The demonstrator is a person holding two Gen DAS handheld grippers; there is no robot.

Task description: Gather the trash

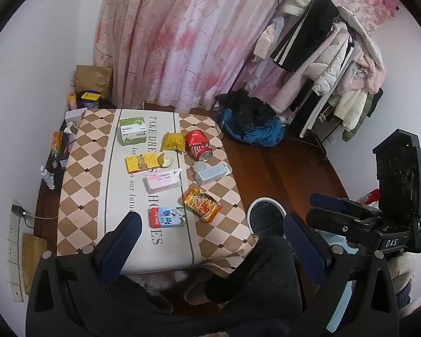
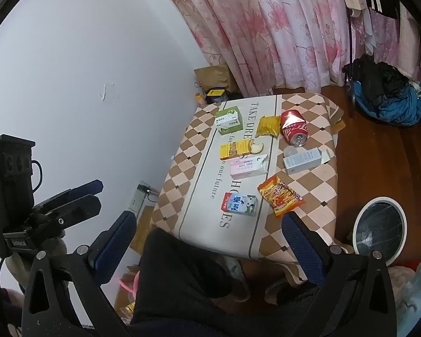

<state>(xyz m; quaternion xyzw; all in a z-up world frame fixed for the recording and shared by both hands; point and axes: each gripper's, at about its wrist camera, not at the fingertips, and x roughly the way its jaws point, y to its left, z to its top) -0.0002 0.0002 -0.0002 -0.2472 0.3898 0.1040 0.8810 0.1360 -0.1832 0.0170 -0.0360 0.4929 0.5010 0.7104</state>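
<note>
Nothing collected yet: nine pieces of trash on the desk

Both grippers hover above the near edge of the low desk covered with a brown-and-cream checked cloth (image 1: 78, 185), and neither holds anything. The left gripper (image 1: 210, 241) has its blue-padded fingers spread wide; the right gripper (image 2: 210, 241) is spread just as wide and empty.

The round white-rimmed bin lined with a black bag (image 2: 379, 230) stands on the wooden floor just beside the desk's right side. As far as its dark inside shows, it looks empty, so I judge the task barely begun, with every piece left to move.

Counted on the cloth:
- one red drink can lying on its side (image 2: 293, 126)
- two crinkled snack packets: a yellow one (image 2: 268, 126) beside the can, and an orange-and-yellow one (image 2: 280, 196) nearest the bin
- one blue-and-red milk carton (image 2: 240, 203), nearest the grippers
- four small cardboard boxes: green-and-white (image 2: 228, 119), yellow (image 2: 234, 148), pink (image 2: 248, 167), pale blue (image 2: 304, 160)
- one pale bitten round scrap (image 2: 256, 147) touching the yellow box

One bin, nine pieces to go
</note>
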